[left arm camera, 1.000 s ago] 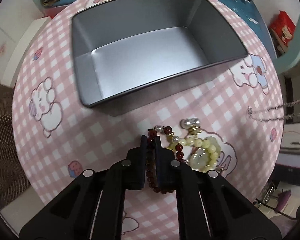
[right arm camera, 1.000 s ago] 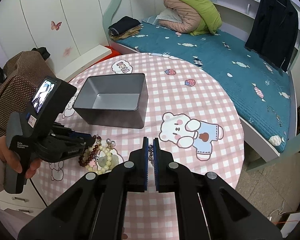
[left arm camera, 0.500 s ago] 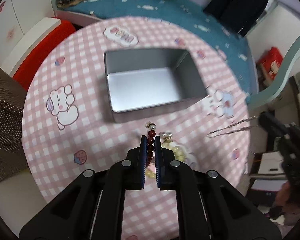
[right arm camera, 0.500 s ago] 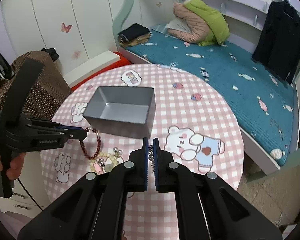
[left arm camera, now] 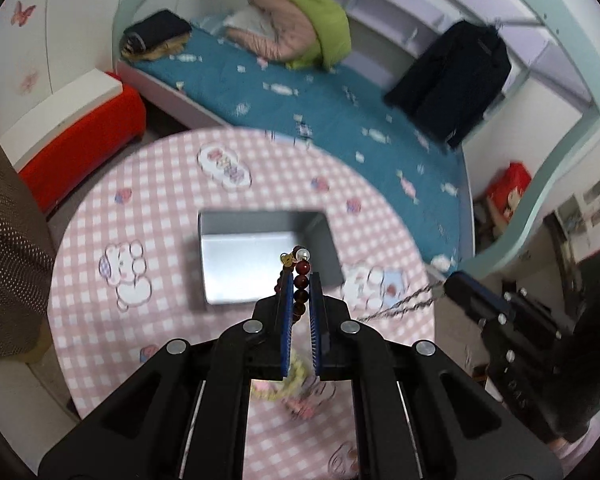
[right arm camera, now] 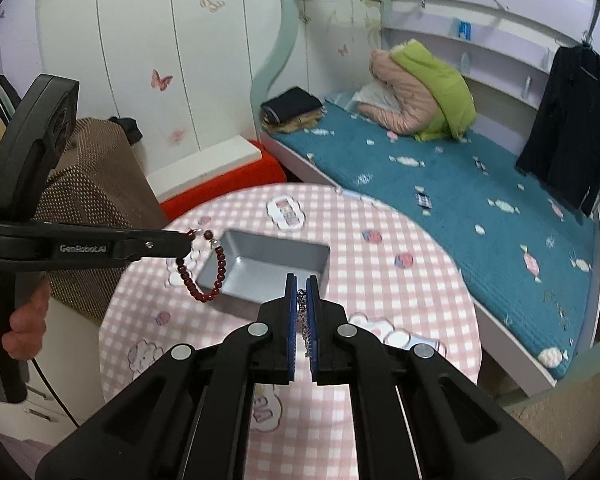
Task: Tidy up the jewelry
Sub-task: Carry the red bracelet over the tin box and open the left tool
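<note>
My left gripper (left arm camera: 300, 280) is shut on a dark red bead bracelet (left arm camera: 301, 280) and holds it high above the round pink checked table (left arm camera: 148, 208). The right wrist view shows that bracelet (right arm camera: 204, 280) hanging in a loop from the left gripper (right arm camera: 184, 242), over the near left end of the grey metal box (right arm camera: 268, 268). The box (left arm camera: 244, 264) is open and looks empty. My right gripper (right arm camera: 301, 284) is shut on a thin silver chain (right arm camera: 303, 316), also above the table. The chain (left arm camera: 400, 306) shows stretched out in the left wrist view.
A yellow bead bracelet (left arm camera: 292, 376) lies on the table below the left gripper, blurred. A bed with a teal cover (right arm camera: 460, 200) stands behind the table. A red and white bench (right arm camera: 220, 172) and a brown chair (right arm camera: 96, 184) stand at the left.
My left gripper has lifted the red bracelet off the table and risen well above it, toward the box. My right gripper has risen too, with the chain still in it.
</note>
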`<move>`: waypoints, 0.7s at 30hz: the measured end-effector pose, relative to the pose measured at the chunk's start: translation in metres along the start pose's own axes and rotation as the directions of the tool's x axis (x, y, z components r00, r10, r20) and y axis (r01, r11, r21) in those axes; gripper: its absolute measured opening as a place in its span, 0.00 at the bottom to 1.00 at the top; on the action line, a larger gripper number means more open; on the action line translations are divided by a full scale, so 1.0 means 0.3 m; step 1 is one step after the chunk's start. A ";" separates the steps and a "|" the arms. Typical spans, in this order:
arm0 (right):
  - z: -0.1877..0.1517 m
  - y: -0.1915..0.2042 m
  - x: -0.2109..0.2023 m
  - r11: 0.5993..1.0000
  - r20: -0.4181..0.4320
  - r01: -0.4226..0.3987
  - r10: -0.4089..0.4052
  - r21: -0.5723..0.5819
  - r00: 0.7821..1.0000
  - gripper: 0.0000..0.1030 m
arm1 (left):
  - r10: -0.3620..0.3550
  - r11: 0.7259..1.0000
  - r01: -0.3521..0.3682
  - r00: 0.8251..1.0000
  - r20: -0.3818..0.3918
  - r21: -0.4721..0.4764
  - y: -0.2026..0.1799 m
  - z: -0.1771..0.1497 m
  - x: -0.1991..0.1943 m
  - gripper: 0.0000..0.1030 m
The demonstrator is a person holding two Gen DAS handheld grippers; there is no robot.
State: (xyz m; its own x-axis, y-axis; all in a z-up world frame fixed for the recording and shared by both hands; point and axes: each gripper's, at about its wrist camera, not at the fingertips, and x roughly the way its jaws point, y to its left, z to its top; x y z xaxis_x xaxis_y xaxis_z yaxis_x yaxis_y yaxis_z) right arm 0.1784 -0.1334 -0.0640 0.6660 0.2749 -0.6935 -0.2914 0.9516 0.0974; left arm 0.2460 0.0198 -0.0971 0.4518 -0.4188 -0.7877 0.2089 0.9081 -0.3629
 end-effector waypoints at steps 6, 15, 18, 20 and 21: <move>0.087 0.012 0.012 1.000 0.062 -0.018 0.018 -0.014 0.998 0.03 | -0.003 0.999 0.005 0.999 0.037 -0.043 0.010 0.051 0.020 0.07; 0.137 0.011 0.142 0.999 0.027 -0.047 0.047 0.003 0.999 0.03 | 0.026 0.994 -0.027 1.000 -0.013 -0.107 0.092 0.082 0.150 0.07; 0.114 0.012 0.212 0.998 -0.028 -0.055 0.056 0.012 0.998 0.03 | 0.038 0.991 -0.044 0.998 -0.046 -0.125 0.129 0.075 0.200 0.07; 0.093 0.010 0.259 0.998 -0.068 -0.053 0.054 0.019 0.996 0.03 | 0.035 0.988 -0.046 0.996 -0.077 -0.145 0.157 0.063 0.240 0.07; 0.082 0.007 0.279 0.998 -0.088 -0.050 0.052 0.023 0.995 0.04 | 0.036 0.987 -0.048 0.996 -0.087 -0.151 0.165 0.057 0.250 0.07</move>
State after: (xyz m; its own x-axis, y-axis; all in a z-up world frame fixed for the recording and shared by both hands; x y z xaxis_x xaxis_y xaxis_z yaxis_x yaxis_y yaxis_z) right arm 0.2504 -0.1052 -0.1044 0.5871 0.3108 -0.7475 -0.3085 0.9396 0.1484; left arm 0.3050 0.0333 -0.1658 0.3822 -0.3846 -0.8403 0.0531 0.9169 -0.3955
